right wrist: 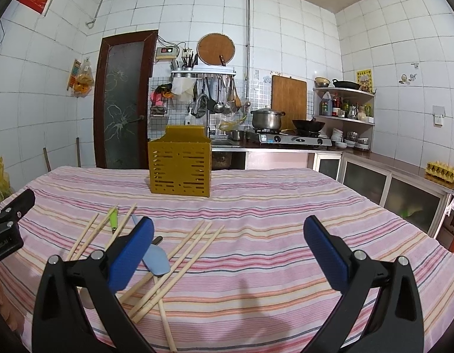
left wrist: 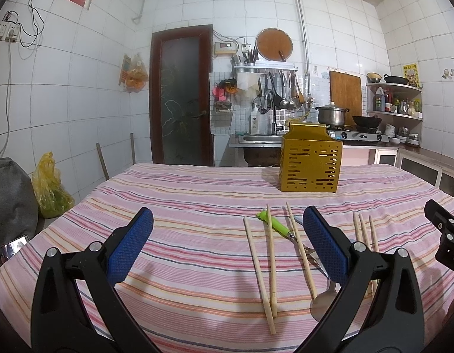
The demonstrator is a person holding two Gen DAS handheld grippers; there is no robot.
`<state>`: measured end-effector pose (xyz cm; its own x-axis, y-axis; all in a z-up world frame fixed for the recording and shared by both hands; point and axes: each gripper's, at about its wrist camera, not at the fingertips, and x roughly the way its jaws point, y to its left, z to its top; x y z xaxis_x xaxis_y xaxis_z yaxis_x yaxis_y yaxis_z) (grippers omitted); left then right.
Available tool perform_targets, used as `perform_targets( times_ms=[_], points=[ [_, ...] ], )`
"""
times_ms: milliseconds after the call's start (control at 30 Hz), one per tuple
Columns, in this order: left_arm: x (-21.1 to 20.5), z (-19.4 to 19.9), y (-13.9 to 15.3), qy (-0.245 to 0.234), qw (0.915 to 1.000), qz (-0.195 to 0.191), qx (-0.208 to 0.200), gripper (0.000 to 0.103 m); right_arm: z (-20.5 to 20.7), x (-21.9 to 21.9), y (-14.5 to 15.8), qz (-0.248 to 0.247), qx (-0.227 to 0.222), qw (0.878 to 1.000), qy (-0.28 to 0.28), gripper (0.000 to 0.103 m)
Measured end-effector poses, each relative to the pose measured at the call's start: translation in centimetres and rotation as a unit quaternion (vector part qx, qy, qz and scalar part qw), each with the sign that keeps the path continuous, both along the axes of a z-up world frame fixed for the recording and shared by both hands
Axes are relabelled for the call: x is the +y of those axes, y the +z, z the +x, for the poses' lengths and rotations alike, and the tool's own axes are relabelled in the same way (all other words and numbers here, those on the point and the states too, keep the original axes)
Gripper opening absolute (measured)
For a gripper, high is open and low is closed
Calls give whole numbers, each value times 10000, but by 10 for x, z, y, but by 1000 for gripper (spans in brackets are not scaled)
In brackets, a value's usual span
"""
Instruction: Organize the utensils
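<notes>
Between both wide-open, empty claws, left gripper [left wrist: 227, 244] and right gripper [right wrist: 228, 245], chopsticks [left wrist: 259, 267] lay scattered, seemingly awaiting sorting into the holder [left wrist: 311, 164] ahead.

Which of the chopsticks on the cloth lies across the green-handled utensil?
The middle chopstick of the left three: it crosses over the green handle; its neighbours lie flat on the cloth.

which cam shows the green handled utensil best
The left wrist view: the green-handled utensil lies nearly unobstructed on the striped cloth, crossed only by a chopstick. In the right wrist view only a sliver of its green handle shows between chopsticks, behind the gripper finger.
</notes>
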<state>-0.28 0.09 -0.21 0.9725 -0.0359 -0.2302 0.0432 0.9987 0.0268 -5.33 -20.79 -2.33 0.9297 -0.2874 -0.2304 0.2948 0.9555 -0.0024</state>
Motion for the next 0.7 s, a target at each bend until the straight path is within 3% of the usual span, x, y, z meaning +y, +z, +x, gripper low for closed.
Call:
perform_targets(
  times_ms=[300,700],
  points=[
    [-2,0,0,-1,10000,35,16,98,3,4,1,-32,96,9999,48,99],
    [-1,17,-2,-53,9988,27,480,98,16,-6,-3,249,454,9984,237,99]
  ],
)
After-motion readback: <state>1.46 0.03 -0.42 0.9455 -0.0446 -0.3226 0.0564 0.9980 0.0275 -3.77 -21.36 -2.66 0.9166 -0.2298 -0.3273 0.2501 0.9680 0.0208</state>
